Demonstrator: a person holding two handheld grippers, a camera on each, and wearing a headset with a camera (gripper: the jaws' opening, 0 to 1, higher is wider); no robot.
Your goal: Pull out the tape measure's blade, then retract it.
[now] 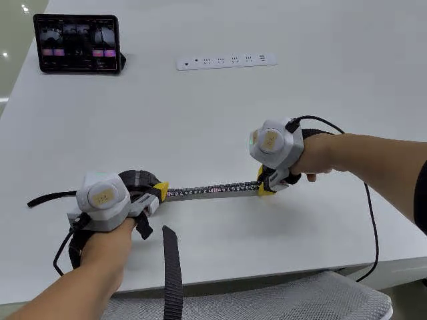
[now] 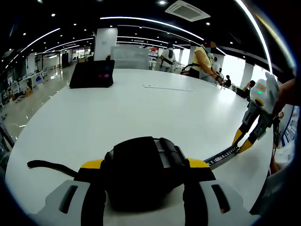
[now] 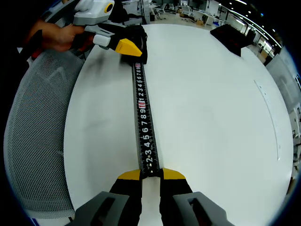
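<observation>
**Left gripper on the case, right gripper on the blade tip**

Left hand (image 1: 110, 237) sits lowest in the head view, at the near table edge, holding the left gripper (image 1: 150, 193). Its jaws are clamped on either side of the black tape measure case (image 1: 137, 180), which rests on the white table (image 1: 200, 120). In the left gripper view the case (image 2: 141, 169) sits between the two yellow-tipped jaws of the left gripper (image 2: 146, 165), with both tips pressed against its sides.

- Blade (image 1: 213, 191) is drawn out of the case and runs to the right, low over the table top. Printed numbers are readable in the right gripper view (image 3: 142, 117).
- Right hand (image 1: 313, 157) holds the right gripper (image 1: 265, 187) at the blade's far end. In its own view the right gripper (image 3: 150, 175) has its jaws closed together on the blade tip, yellow tips nearly meeting.
- The two grippers are well apart, joined by the stretched blade (image 2: 221, 157).
- From the right gripper view, the left gripper (image 3: 124, 47) and the case (image 3: 138, 40) show at the far end of the blade. From the left gripper view, the right gripper (image 2: 247, 139) shows at the right.

Other things:
- Black strap (image 1: 172, 273) hangs over the near table edge, just right of the left hand.
- Grey mesh chair (image 1: 267, 300) stands below the table edge.
- Black cable (image 1: 370, 220) runs from the right gripper past the forearm and down off the table.
- Tablet (image 1: 78, 43) stands propped at the far left with its screen lit.
- White power strip (image 1: 225, 61) lies at the far centre, well apart from the work.
</observation>
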